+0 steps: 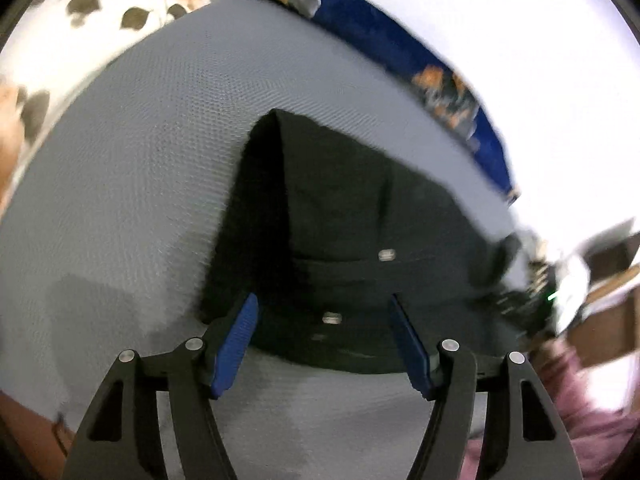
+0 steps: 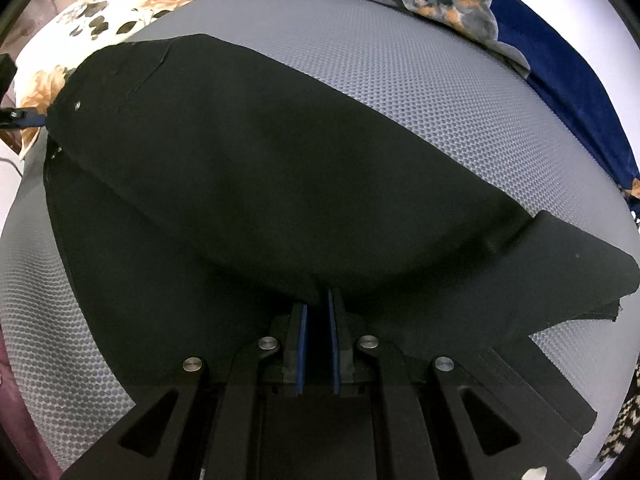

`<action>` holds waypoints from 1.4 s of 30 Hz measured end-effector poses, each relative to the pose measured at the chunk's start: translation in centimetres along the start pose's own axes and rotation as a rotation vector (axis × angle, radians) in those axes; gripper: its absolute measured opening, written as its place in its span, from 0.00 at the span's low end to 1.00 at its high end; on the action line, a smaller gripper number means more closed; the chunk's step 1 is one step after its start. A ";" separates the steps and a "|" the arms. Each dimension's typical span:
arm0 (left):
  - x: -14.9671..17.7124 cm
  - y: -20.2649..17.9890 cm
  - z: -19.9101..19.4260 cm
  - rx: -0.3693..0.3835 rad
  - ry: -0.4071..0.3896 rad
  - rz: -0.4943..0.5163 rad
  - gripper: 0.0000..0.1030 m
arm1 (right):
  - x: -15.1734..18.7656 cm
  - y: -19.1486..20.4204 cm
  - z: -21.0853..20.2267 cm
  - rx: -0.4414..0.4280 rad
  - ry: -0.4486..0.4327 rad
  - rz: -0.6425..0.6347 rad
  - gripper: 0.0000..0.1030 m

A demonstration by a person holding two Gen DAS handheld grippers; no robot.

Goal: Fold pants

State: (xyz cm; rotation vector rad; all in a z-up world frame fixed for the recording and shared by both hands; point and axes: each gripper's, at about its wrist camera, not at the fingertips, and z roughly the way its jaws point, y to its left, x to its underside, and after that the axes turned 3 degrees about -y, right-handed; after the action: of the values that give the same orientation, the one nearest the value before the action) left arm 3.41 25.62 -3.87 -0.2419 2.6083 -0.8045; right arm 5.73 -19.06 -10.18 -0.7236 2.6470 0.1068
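Black pants [image 2: 260, 184] lie on a grey textured mattress [image 2: 420, 92]. In the right wrist view my right gripper [image 2: 318, 300] is shut on a fold of the pants, lifting the fabric so it drapes away from the jaws. In the left wrist view the waist end of the pants [image 1: 344, 216], with metal buttons, lies just ahead of my left gripper [image 1: 324, 312]. That gripper is open, its blue pads [image 1: 236, 344] spread either side of the waistband edge, holding nothing. The right gripper shows blurred at the far right of the left wrist view [image 1: 520, 292].
A dark blue floral blanket [image 2: 560, 80] runs along the far edge of the mattress and also shows in the left wrist view [image 1: 400, 40]. A white floral pillow [image 2: 120, 4] lies at the far left corner. The person's pink sleeve [image 1: 580, 420] is at lower right.
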 end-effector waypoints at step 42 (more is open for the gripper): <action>0.2 -1.5 5.2 -0.259 0.080 0.165 0.19 | 6.8 6.7 -3.2 -0.042 0.063 -0.028 0.06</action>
State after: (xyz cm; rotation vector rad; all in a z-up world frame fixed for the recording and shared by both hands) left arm 5.45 21.70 -7.00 -0.0650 2.7616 -0.4287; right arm -4.12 -17.02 -10.13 -0.7902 2.7009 0.1343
